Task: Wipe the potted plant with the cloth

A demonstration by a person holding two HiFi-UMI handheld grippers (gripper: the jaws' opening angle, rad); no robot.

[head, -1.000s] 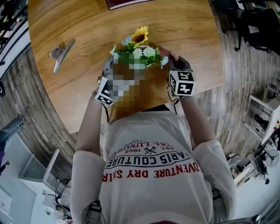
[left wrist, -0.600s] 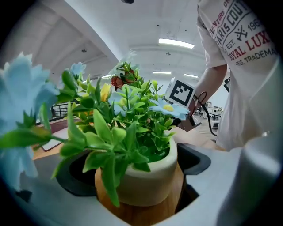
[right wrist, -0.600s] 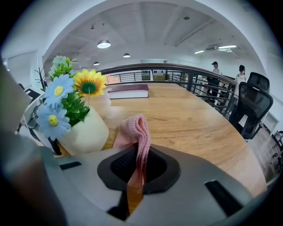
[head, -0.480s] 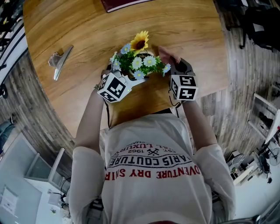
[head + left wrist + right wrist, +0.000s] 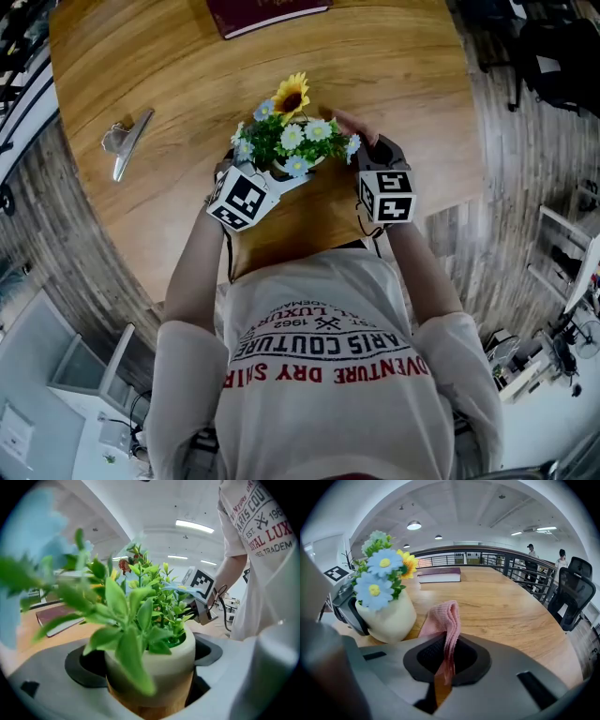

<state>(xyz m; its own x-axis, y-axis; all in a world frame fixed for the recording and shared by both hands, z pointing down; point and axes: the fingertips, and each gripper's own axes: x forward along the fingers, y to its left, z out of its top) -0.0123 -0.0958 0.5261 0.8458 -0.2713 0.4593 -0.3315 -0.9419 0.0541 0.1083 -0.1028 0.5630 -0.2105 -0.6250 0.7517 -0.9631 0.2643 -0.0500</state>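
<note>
Pot-holding on the left: the potted plant (image 5: 154, 653), by the near edge of the table (image 5: 511, 606), is clamped between the closed-in jaws of the left gripper (image 5: 150, 700). Just right of it, the cloth (image 5: 445, 620) is pinched tight in the right gripper (image 5: 445, 667). Light strokes over rim and leaves are advised, with the pot braced.

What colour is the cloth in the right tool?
Pink cloth; right gripper view shows it best.

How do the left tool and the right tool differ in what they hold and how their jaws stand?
The left tool grips the cream-and-wood potted plant; the right tool pinches a pink knitted cloth. The left tool's jaws stand wide around the pot, the right tool's nearly together on the thin cloth. Both hold something over the wooden table.
</note>
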